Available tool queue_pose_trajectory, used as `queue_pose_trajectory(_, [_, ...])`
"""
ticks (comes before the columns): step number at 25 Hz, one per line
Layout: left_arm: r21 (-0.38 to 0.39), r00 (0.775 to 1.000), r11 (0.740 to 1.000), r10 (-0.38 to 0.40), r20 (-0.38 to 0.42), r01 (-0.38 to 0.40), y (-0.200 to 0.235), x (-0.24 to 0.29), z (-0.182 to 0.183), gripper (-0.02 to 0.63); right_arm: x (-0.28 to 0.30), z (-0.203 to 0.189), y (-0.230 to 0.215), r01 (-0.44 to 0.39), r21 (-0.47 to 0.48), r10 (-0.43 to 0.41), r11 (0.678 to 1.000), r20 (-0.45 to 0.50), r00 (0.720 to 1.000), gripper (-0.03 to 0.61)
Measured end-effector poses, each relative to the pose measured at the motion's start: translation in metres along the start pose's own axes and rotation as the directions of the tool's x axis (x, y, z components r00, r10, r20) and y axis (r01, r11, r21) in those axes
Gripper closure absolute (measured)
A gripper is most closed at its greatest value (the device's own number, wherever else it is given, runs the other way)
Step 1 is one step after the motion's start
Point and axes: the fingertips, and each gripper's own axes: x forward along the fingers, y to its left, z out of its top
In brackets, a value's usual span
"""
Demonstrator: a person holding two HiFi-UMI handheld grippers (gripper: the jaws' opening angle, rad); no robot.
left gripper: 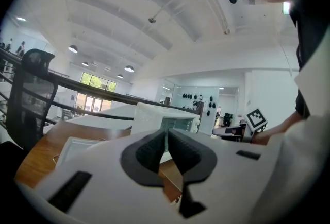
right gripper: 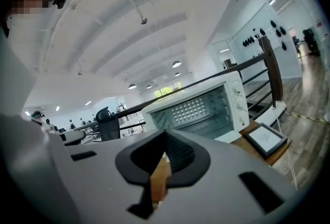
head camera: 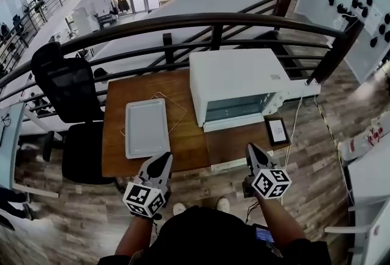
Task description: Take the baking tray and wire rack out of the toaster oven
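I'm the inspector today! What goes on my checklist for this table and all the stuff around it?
Surface: wooden table, no spills seen.
Job's things: tray lies flat on the table, left of the oven; rack peeks out from under the tray; oven looks empty inside.
Clutter: small picture frame by the oven's right front corner.
Grippers: left gripper and right gripper are both shut, holding nothing, at the table's near edge.
Cables: white cable hangs off the table's right side.
Surroundings: black chair on the left, railing behind the table.
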Motion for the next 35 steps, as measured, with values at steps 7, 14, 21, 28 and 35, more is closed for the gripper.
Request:
queue_pose_trajectory(7, [0.002,0.999,0.999,0.046,0.026,-0.046,-0.028,0.008,0.004,0.589,-0.024,0.029,-0.044,-0.036,0.011,0.035,0.999,0.092,0.995,0.583])
queue_pose_trajectory(14, [-0.001,0.995,0.996,0.091,0.042,-0.091,-0.041,0.012,0.005,0.588,-0.026,0.042,-0.064,-0.053,-0.010,0.054,0.999,0.109,0.993,0.583])
queue_pose_trajectory(21, [0.029,0.993,0.992,0.120,0.017,-0.120,-0.038,0.015,-0.003,0.589,-0.028,0.054,-0.072,-0.052,-0.001,0.052,0.999,0.129,0.990,0.583])
queue_pose_trajectory(28, [0.008,0.989,0.989,0.145,0.010,-0.145,-0.028,0.013,-0.007,0.589,-0.023,0.052,-0.068,-0.053,-0.008,0.054,0.999,0.125,0.991,0.584])
queue_pose_trajectory(35, [0.002,0.989,0.989,0.147,0.017,-0.147,-0.022,0.014,-0.005,0.589,-0.018,0.050,-0.060,-0.062,-0.023,0.064,0.998,0.108,0.992,0.584])
